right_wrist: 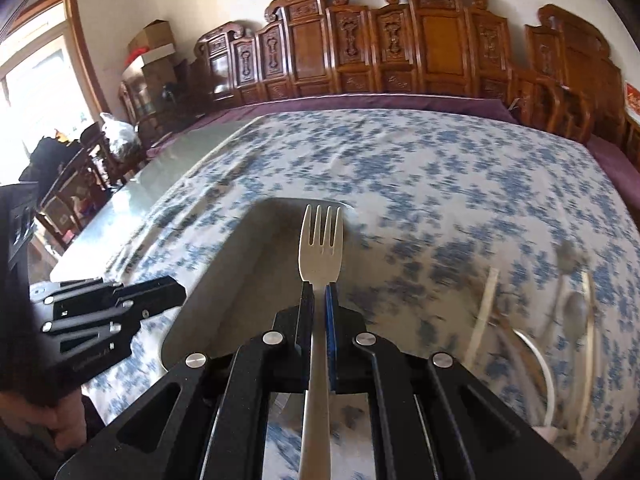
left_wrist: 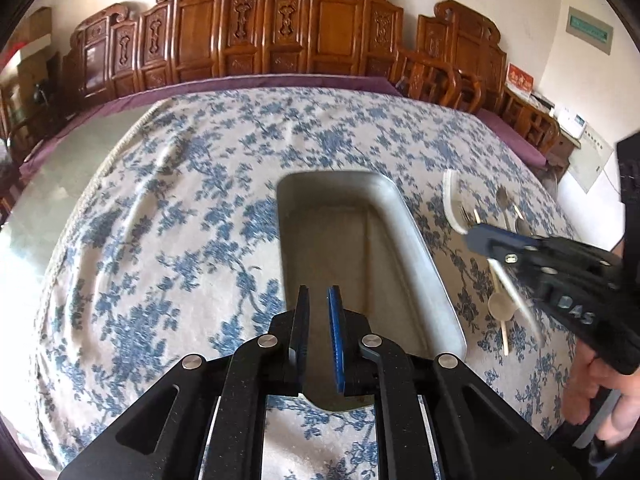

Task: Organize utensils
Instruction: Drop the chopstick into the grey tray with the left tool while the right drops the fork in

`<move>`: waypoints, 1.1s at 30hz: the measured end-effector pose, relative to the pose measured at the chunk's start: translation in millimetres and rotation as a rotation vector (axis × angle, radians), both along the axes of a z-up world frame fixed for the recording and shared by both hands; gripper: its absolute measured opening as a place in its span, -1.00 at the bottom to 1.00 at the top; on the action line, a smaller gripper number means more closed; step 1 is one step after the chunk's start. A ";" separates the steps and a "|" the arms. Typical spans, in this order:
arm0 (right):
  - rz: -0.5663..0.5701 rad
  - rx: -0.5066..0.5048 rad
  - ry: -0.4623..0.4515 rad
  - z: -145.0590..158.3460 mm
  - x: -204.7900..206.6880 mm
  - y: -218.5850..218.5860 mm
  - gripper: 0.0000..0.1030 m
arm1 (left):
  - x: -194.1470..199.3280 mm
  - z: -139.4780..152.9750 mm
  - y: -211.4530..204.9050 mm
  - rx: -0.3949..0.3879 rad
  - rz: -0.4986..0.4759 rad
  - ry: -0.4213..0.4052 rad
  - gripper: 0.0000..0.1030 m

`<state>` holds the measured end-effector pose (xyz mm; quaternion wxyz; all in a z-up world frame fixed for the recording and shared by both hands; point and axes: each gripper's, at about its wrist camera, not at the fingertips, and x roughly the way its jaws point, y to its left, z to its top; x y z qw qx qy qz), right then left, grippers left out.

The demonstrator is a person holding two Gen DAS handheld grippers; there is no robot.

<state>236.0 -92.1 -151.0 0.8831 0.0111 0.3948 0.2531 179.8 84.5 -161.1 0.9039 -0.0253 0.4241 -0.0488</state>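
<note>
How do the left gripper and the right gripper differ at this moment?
The right gripper is shut on a metal fork, tines pointing forward; the left gripper holds nothing, with a narrow gap between its fingers. The right gripper carries its fork above the far end of the grey tray; the left gripper hovers over the tray's near end. Both have one black and one blue finger.

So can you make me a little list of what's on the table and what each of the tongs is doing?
Table cover: blue flowered cloth
Tray: long pale tray, looks empty
Left tongs: slightly apart, holding nothing, hovering over the tray's near end
Right tongs: shut on the fork, prongs pointing away, over the tray
Waiting pile: spoons, chopsticks and other utensils beside a white plate, right of the tray
Blur: right view is smeared, so the pile's count is unclear
</note>
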 end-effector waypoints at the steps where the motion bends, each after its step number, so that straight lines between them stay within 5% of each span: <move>1: 0.009 0.009 0.008 0.4 4.4 8.5 -0.86 | 0.0 2.0 2.4 0.000 0.007 -0.006 -0.83; 18: 0.039 -0.005 0.110 -31.0 42.8 64.4 -0.81 | 0.9 12.6 32.0 -0.015 0.085 -0.038 -0.83; 24: 0.059 0.010 0.057 -16.1 31.1 40.7 -0.81 | -1.3 15.1 21.4 -0.017 0.063 -0.051 -0.83; 33: 0.007 -0.039 -0.036 17.9 -1.5 -53.1 -0.81 | -6.6 22.4 -11.5 -0.042 -0.011 -0.087 -0.83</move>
